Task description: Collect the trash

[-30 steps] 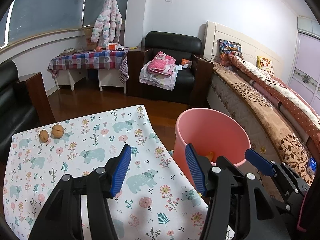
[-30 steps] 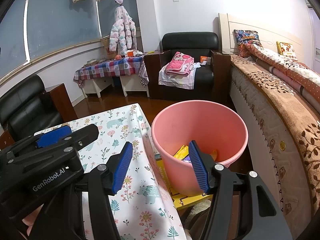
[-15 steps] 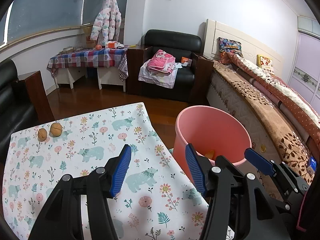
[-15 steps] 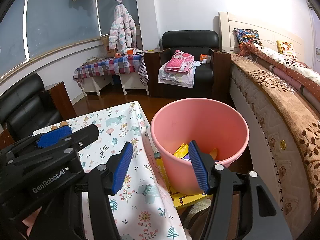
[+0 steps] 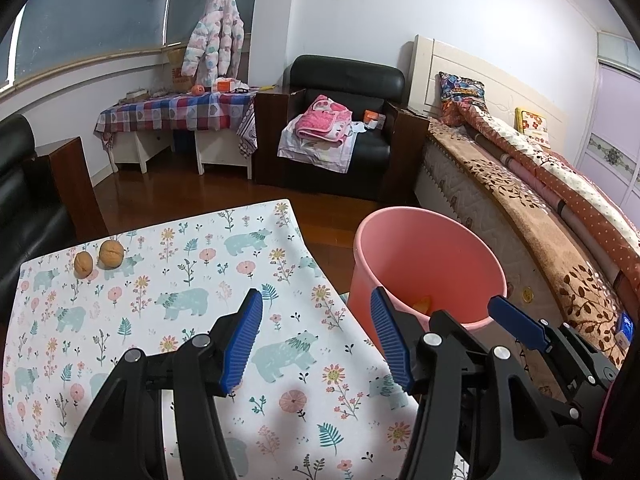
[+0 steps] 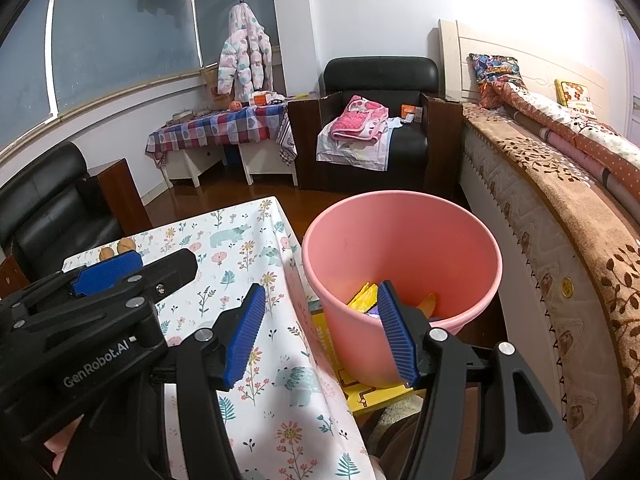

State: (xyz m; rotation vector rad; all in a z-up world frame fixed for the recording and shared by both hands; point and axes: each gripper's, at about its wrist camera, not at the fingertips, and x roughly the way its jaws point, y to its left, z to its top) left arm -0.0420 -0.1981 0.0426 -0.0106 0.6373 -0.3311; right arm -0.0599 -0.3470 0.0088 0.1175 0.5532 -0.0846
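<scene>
A pink bucket (image 5: 428, 256) stands on the floor at the table's right edge; in the right wrist view (image 6: 400, 248) it holds yellow wrappers (image 6: 364, 298) and other trash. Two brown walnuts (image 5: 98, 260) lie on the floral tablecloth (image 5: 192, 300) at the far left; they also show in the right wrist view (image 6: 118, 249). My left gripper (image 5: 316, 336) is open and empty above the table's right part. My right gripper (image 6: 320, 332) is open and empty, over the table edge beside the bucket.
A bed (image 5: 540, 208) runs along the right. A black armchair (image 5: 344, 128) with pink clothes stands at the back. A checked side table (image 5: 180, 108) is by the window. A black sofa (image 5: 20, 192) is at the left. A yellow box (image 6: 360, 388) lies under the bucket.
Both grippers have drawn back and risen slightly; the table, walnuts and bucket look a little farther away. Both stay open and empty.
</scene>
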